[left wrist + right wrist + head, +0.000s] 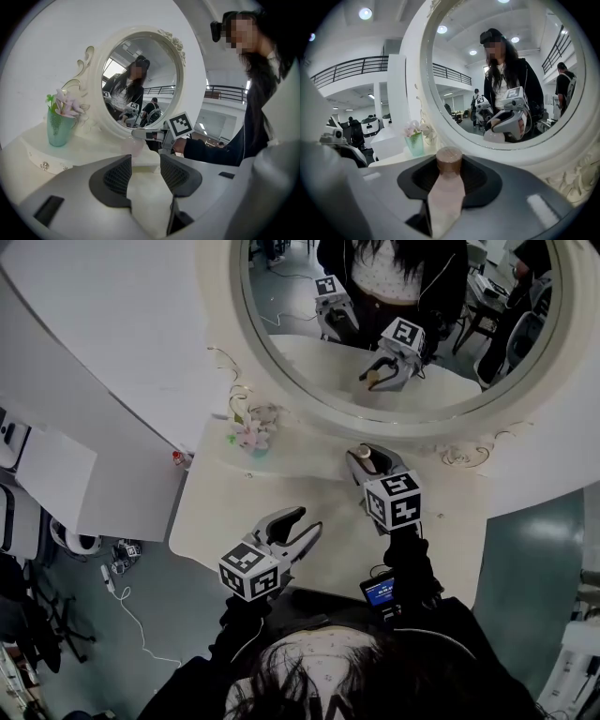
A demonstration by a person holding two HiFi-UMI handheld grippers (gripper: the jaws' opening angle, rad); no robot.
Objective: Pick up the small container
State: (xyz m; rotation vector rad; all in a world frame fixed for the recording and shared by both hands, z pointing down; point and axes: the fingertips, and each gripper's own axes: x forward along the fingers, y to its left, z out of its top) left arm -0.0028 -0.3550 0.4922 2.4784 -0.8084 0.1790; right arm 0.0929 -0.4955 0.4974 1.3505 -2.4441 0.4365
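Observation:
The small container (449,161), a pale pink bottle with a brown cap, stands upright between the pads of my right gripper (449,174), which is shut on it. From the head view the right gripper (368,463) holds the container (367,456) near the foot of the round mirror (403,324), which reflects both. My left gripper (298,526) is open and holds nothing, lower left over the tabletop. In the left gripper view the jaws (144,171) stand apart, and the right gripper (151,135) shows ahead with the pinkish container (133,146) in it.
A green vase of pink flowers (249,435) stands at the mirror's left, also the vase (415,143) in the right gripper view. The cream dressing table (220,512) ends close to my body. The mirror frame (562,154) rises just behind the container.

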